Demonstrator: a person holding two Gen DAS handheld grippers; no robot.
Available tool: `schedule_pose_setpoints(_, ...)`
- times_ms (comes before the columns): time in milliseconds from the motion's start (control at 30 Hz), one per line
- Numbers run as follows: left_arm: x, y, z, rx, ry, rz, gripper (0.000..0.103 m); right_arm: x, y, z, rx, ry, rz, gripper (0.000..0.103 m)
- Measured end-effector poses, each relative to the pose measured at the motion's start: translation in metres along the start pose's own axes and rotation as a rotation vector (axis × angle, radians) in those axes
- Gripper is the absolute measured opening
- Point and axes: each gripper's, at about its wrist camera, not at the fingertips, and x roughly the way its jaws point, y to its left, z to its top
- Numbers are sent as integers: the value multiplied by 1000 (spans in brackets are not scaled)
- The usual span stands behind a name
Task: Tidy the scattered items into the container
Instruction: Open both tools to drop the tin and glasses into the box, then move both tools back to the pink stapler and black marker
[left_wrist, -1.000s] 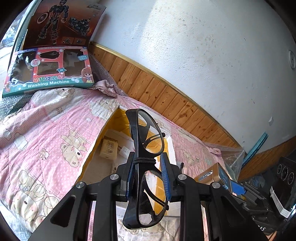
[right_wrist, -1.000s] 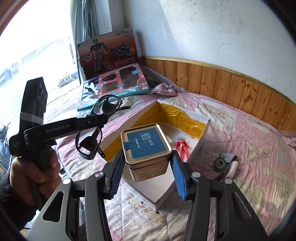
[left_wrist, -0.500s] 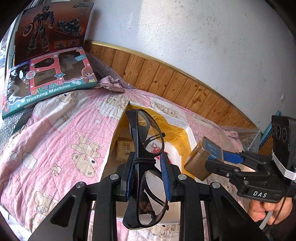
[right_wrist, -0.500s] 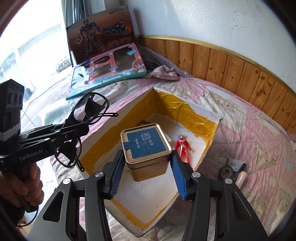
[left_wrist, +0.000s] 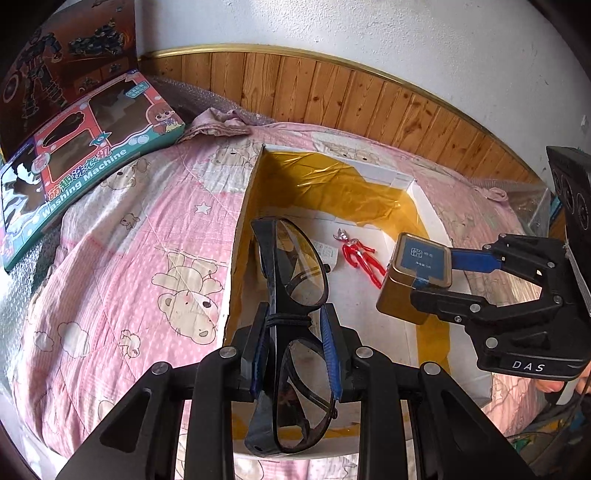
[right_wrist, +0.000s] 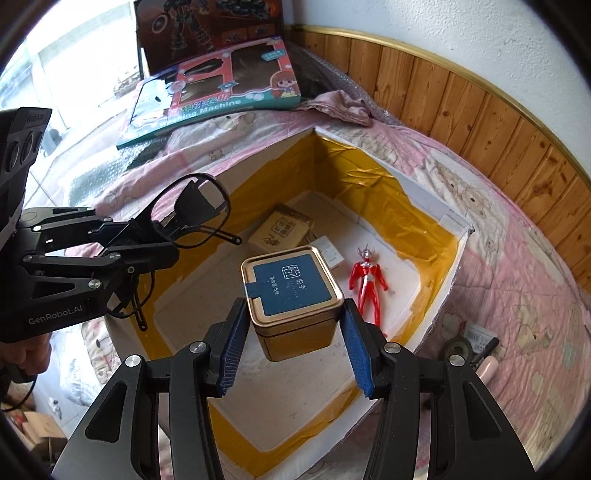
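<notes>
Tin (right_wrist: 293, 295) clamped in right gripper (right_wrist: 291, 354), above container (right_wrist: 430, 221).

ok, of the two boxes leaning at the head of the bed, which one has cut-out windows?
The pink-and-teal "Washing Machine" toy box, lying in front. The dark robot-figure box behind it is solid printed card, no windows.

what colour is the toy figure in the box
Red with silver on the head; clearest in the right wrist view.

home bedroom | bear-print quilt (left_wrist: 122, 258) | toy boxes (right_wrist: 218, 96)
</notes>
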Motion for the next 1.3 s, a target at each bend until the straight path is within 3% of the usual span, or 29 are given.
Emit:
schedule_pose_setpoints(67,2,4,0,-24,16,0,30,5,-1,-1,-1,14,13,54)
schedule_pose_setpoints(167,-7,12,-2,-60,-8,21,60,4,-3,-5,15,-1,9,54)
schedule_pose_setpoints(433,-33,21,-2,-123,-66,-20,60,-15,-8,-9,103,-74,91,54)
schedule_pose_setpoints(1067,-45,-11,-11,-138,-59,-31,60,-42,5,-41,205,-146,192,53)
schedule_pose_setpoints(1300,-60,-34,-24,-131,-70,-28,60,-62,5,-61,262,-182,215,46)
